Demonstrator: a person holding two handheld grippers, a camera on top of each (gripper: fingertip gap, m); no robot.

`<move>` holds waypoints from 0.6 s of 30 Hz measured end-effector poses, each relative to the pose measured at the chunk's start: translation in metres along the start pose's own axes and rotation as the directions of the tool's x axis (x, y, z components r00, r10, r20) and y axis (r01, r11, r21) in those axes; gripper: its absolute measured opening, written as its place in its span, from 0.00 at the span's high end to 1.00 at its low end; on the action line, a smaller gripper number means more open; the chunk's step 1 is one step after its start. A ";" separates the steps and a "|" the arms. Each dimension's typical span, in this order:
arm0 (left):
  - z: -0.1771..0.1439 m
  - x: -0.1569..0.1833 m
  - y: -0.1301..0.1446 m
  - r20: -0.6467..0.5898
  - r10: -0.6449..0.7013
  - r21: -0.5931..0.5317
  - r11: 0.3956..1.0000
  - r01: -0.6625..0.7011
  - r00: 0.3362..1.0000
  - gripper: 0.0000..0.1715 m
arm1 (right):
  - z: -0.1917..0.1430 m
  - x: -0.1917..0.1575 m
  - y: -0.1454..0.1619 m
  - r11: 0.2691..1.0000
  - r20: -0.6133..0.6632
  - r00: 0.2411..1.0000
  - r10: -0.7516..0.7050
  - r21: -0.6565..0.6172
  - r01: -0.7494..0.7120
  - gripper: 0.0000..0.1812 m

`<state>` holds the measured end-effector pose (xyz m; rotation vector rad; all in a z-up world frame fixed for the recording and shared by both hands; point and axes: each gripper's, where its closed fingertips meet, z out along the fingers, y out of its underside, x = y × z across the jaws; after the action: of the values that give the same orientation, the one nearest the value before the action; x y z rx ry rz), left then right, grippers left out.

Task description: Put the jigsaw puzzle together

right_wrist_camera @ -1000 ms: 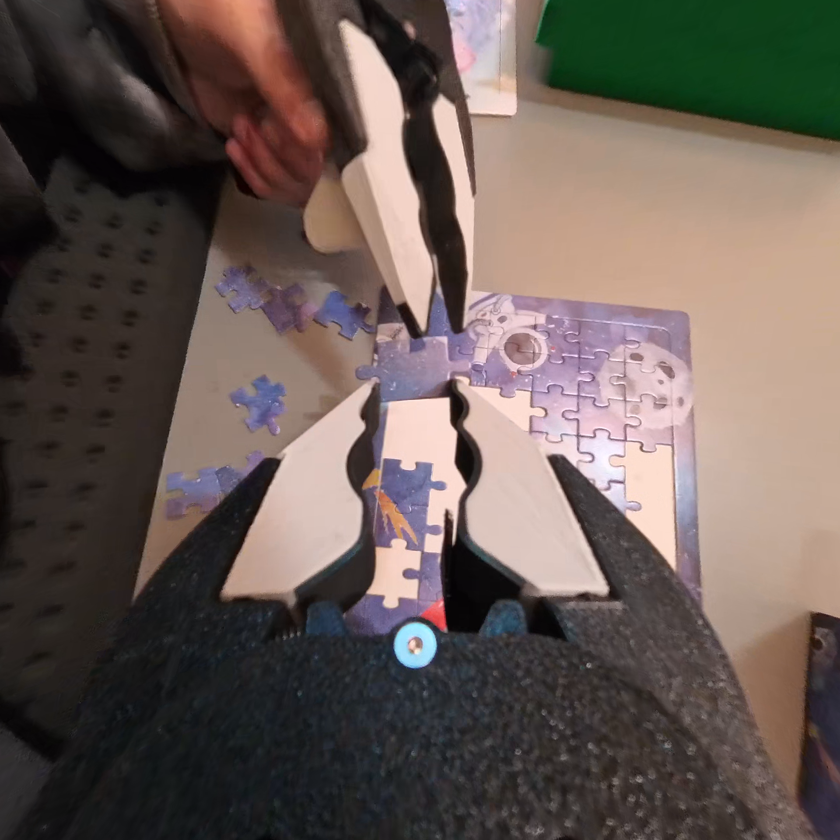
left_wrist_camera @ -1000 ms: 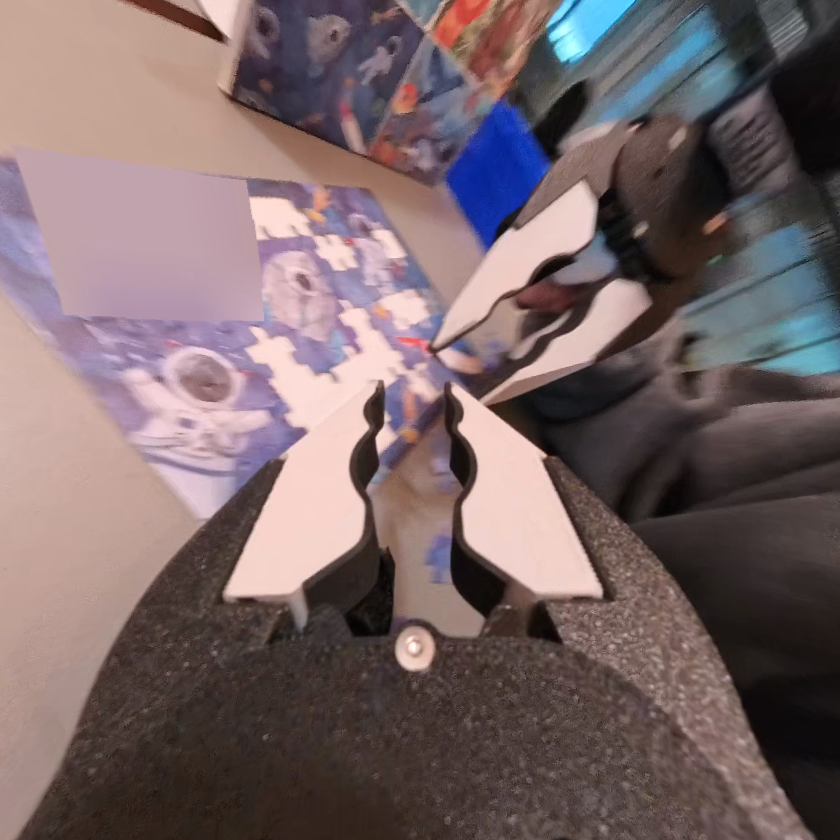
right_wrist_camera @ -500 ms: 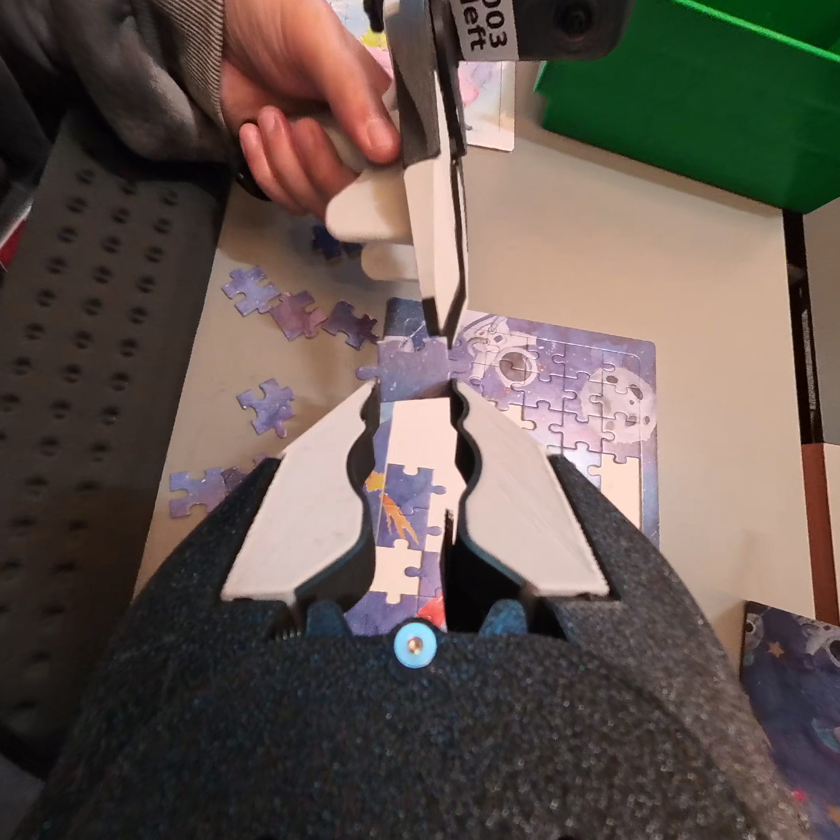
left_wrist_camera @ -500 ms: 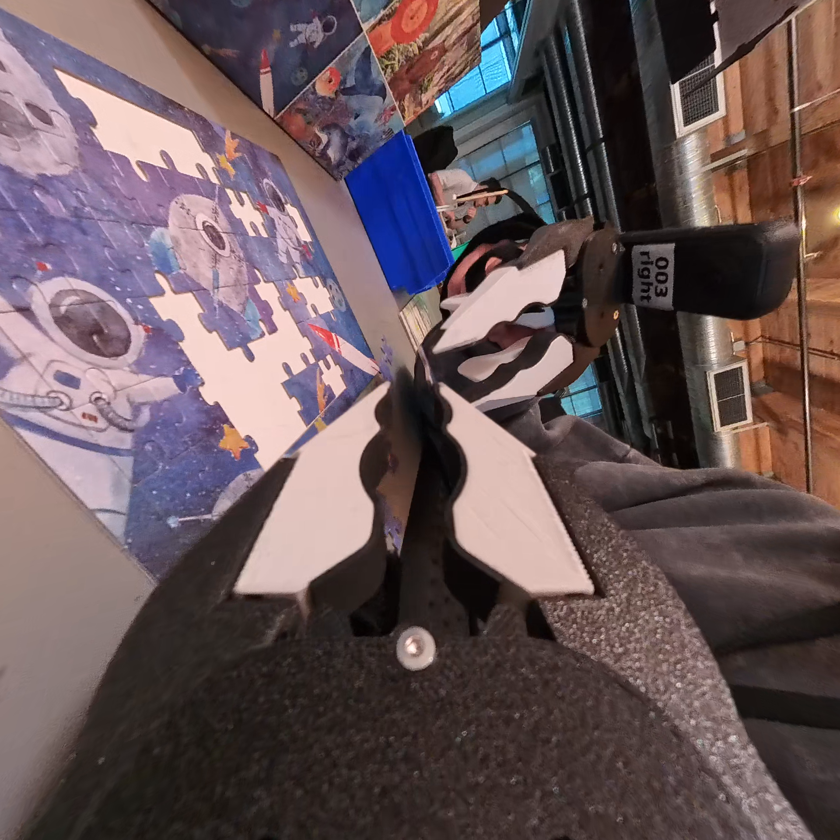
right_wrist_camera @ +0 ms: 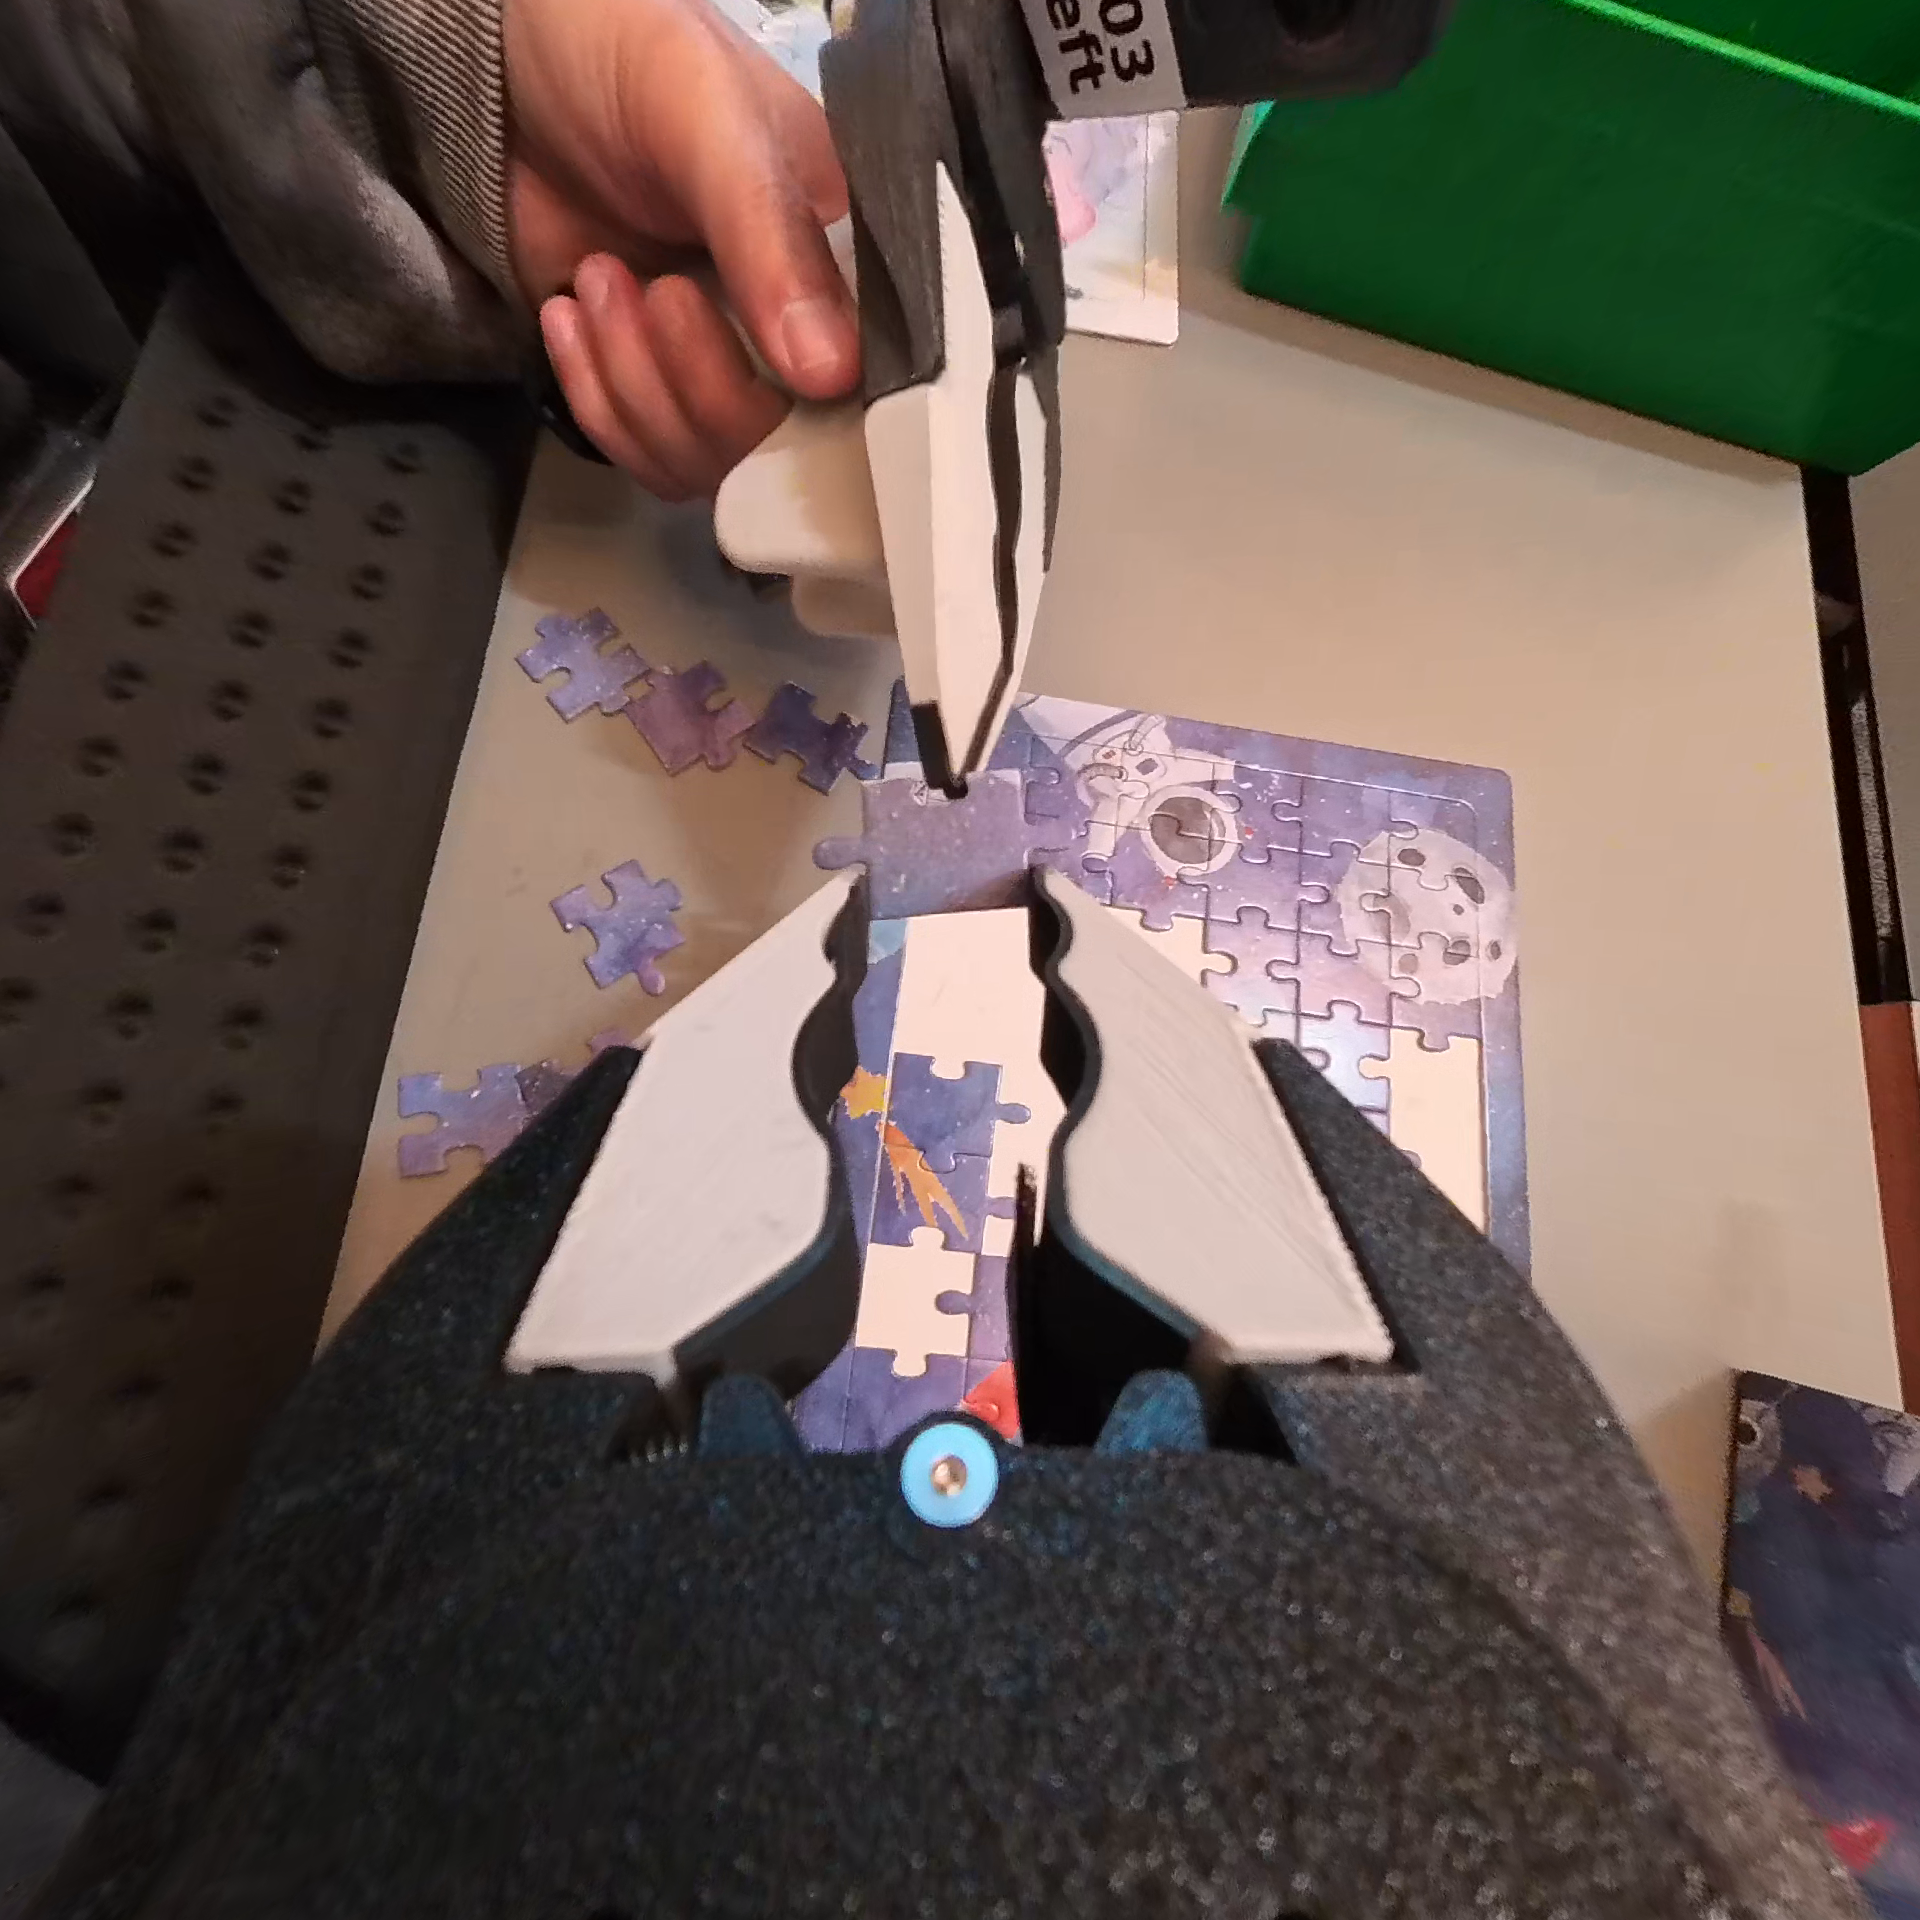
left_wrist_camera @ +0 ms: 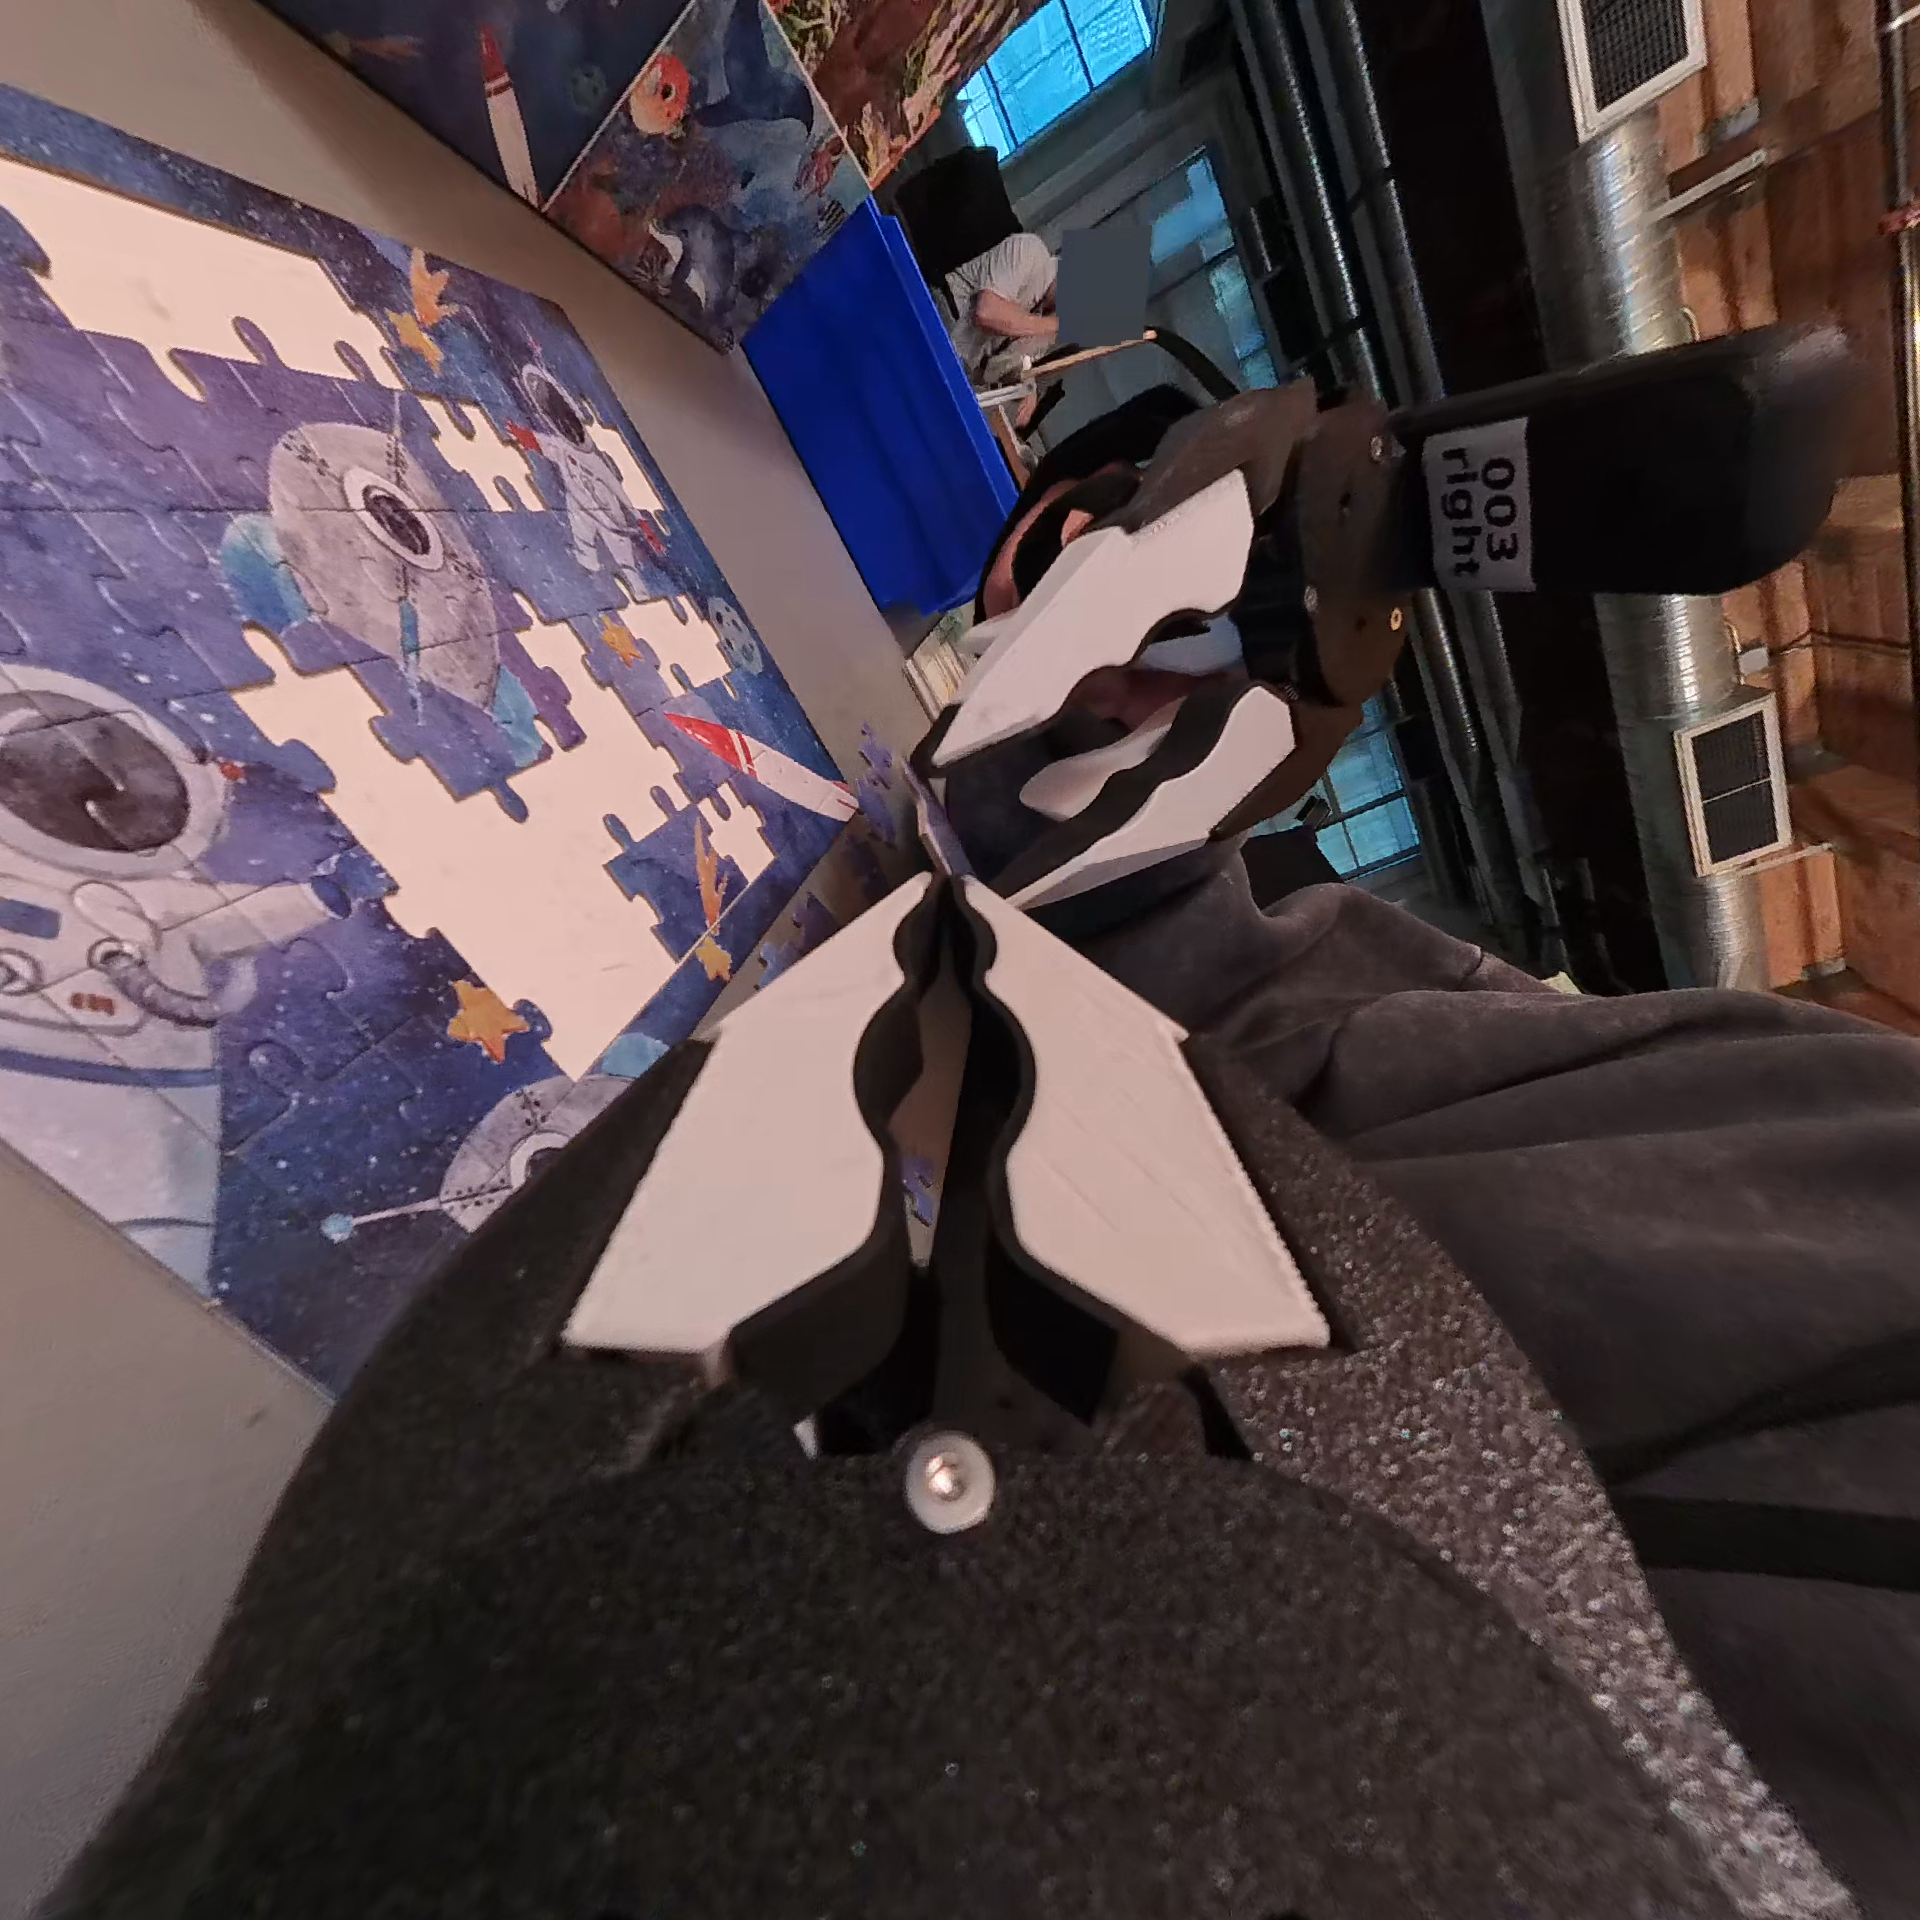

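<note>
Even, soft indoor light falls on the pale beige worktop point(right_wrist_camera: 1351, 644), with only faint shadows under the white plastic fingers point(right_wrist_camera: 727, 1122). Blue daylit windows point(left_wrist_camera: 1049, 73) glow beyond them. Wide-angle distortion bends the edges; the near black foam housing point(right_wrist_camera: 935, 1714) is soft.

You're looking at a white label point(left_wrist_camera: 1475, 509) w/ black print sitting on the right tongs' point(left_wrist_camera: 971, 821) black body; a second white label point(right_wrist_camera: 1107, 57) is sitting on the left tongs point(right_wrist_camera: 951, 774).
</note>
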<state>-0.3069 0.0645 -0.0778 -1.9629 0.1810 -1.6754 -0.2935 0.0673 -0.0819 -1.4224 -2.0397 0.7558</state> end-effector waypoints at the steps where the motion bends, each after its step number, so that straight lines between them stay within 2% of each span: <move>1: 0.000 0.001 0.000 -0.006 0.000 0.003 1.000 0.000 1.000 1.00 | 0.000 0.000 0.000 1.000 0.000 1.000 0.000 0.000 0.000 0.83; 4: -0.002 0.002 -0.004 -0.028 -0.027 0.015 1.000 0.027 0.999 0.99 | 0.002 0.000 -0.002 1.000 -0.020 1.000 -0.018 -0.004 0.017 0.83; 6: -0.003 -0.003 -0.005 -0.021 -0.050 0.021 0.999 0.050 0.999 0.85 | 0.003 -0.001 -0.001 1.000 -0.019 1.000 -0.024 -0.017 0.024 0.83; 8: -0.003 -0.003 -0.005 -0.031 -0.060 0.023 0.998 0.061 0.998 0.83 | 0.005 -0.002 -0.001 0.999 -0.013 1.000 -0.026 -0.023 0.026 0.83; 10: -0.002 -0.004 -0.004 -0.027 -0.056 0.018 0.998 0.056 0.998 0.87 | 0.008 -0.004 0.000 0.999 -0.003 1.000 -0.029 -0.027 0.029 0.83; 12: -0.002 -0.006 -0.003 -0.013 -0.048 0.012 0.999 0.048 0.999 0.98 | 0.010 -0.005 0.000 0.999 0.005 0.999 -0.032 -0.030 0.032 0.83; 17: -0.003 -0.009 -0.003 0.008 -0.047 0.012 0.999 0.047 0.999 0.99 | 0.008 0.000 0.001 0.999 -0.010 1.000 -0.018 -0.027 0.018 0.83; 18: -0.003 -0.009 -0.002 0.005 -0.046 0.009 0.999 0.046 0.999 0.99 | 0.009 0.006 0.004 0.999 -0.032 0.999 -0.008 -0.039 0.007 0.87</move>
<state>-0.3120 0.0694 -0.0840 -1.9786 0.1271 -1.6971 -0.2990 0.0731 -0.0903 -1.4387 -2.0448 0.6895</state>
